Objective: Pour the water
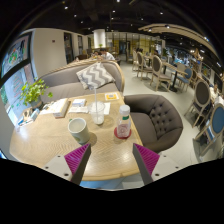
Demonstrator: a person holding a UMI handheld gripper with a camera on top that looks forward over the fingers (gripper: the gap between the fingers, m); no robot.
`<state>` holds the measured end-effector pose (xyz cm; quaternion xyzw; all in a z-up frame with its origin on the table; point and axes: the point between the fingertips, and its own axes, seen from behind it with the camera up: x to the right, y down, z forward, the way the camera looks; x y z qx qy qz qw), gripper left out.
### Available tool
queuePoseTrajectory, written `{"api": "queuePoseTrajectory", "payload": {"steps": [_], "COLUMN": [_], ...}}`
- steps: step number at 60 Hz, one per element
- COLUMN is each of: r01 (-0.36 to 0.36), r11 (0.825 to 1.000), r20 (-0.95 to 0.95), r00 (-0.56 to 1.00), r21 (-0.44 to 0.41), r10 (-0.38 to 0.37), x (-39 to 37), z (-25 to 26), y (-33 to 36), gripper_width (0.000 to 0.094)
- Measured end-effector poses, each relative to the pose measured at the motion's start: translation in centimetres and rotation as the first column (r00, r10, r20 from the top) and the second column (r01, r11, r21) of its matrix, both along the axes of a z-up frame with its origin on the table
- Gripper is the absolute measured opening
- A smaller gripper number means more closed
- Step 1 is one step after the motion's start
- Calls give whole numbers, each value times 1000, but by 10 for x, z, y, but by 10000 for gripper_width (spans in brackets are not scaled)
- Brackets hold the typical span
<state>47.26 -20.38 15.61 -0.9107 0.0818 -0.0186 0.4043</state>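
Note:
A round wooden table (50,143) lies ahead of my gripper (111,160). On it stand a white cup (78,128), a clear glass (98,114) behind it, and a small bottle with a white cap (123,121) on a red coaster to the right. My two fingers, with magenta pads (76,158), hang above the table's near edge. They stand wide open with only bare tabletop between them. All three vessels lie beyond the fingertips.
Books or papers (55,107) and a potted plant (35,93) sit at the table's left side. A grey sofa with a patterned cushion (95,73) stands behind, a dark tufted armchair (156,117) at the right, dining chairs (160,72) farther back.

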Motion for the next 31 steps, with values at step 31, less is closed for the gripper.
{"api": "queuePoseTrajectory", "payload": {"steps": [31], "r01": [35], "r11": [999], "r20": [52], "r00": [998], "r21": [31], "r10": [-37], "x": [-21], "z": [31], "y": [-21], "gripper_width": [856]}}
